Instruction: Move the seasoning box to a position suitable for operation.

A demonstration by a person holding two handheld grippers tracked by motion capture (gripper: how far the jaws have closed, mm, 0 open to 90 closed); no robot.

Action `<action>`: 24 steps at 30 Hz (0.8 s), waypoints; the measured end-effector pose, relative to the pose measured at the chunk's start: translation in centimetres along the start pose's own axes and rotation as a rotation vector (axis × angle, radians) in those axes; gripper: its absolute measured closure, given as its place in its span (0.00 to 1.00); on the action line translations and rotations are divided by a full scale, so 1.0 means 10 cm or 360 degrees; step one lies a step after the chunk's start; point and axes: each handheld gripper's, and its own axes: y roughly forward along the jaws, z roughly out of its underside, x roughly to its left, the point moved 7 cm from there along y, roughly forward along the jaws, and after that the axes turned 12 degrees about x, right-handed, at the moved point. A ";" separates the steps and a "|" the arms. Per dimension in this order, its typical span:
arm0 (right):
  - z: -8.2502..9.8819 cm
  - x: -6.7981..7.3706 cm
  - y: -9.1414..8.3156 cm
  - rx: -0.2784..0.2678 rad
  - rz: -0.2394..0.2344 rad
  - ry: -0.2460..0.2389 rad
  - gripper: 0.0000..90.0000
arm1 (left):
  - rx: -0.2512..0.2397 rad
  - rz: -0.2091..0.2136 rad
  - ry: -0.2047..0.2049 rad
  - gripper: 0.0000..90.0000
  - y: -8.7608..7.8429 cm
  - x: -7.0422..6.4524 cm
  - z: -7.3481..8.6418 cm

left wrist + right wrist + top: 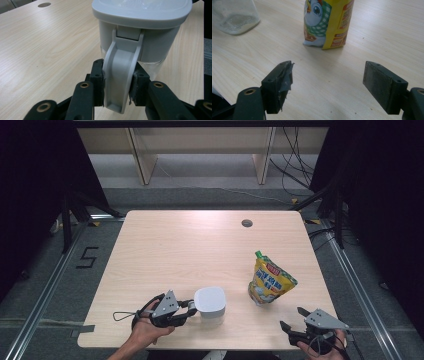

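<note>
The person's left hand (145, 325) comes in from the near edge and holds the left gripper (191, 309) level, pointing right, its 2 jaws pinching the grey handle (119, 82) of the lidded jug (210, 303) near the table's near edge; the right gripper (291, 319), at the near right corner, points toward the far left with its jaws spread wide and nothing between them. The jug's clear lower body holds a pale grainy layer at the bottom; the yellow pouch (270, 281) stands upright just right of it, apart from both grippers; the far half of the table (190, 240) lies open.
</note>
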 end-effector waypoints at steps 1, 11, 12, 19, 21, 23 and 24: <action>0.00 0.00 0.00 0.0000 0.0000 0.0000 0.27 | 0.0000 0.0000 0.0000 0.76 0.00 0.00 0.00; 0.01 -0.02 0.02 0.0008 -0.0011 -0.0034 0.27 | 0.0006 0.0029 0.0062 0.76 0.04 0.00 -0.04; 0.01 -0.03 0.01 -0.0006 -0.0004 -0.0039 0.27 | 0.0000 0.0020 0.0052 0.76 0.04 0.00 -0.04; 0.03 -0.05 0.00 -0.0006 -0.0004 0.0000 0.27 | 0.0014 0.0020 0.0062 0.75 0.04 0.00 -0.04; 0.03 -0.04 -0.01 0.0005 -0.0014 0.0010 0.27 | 0.0044 0.0020 0.0027 0.75 0.05 -0.01 -0.01; 0.02 -0.05 -0.01 -0.0009 -0.0004 -0.0033 0.27 | 0.0053 0.0022 0.0030 0.64 0.07 -0.03 0.01; 0.01 -0.02 0.00 -0.0003 -0.0016 -0.0032 0.27 | 0.0065 0.0016 0.0029 0.56 0.06 -0.04 0.02</action>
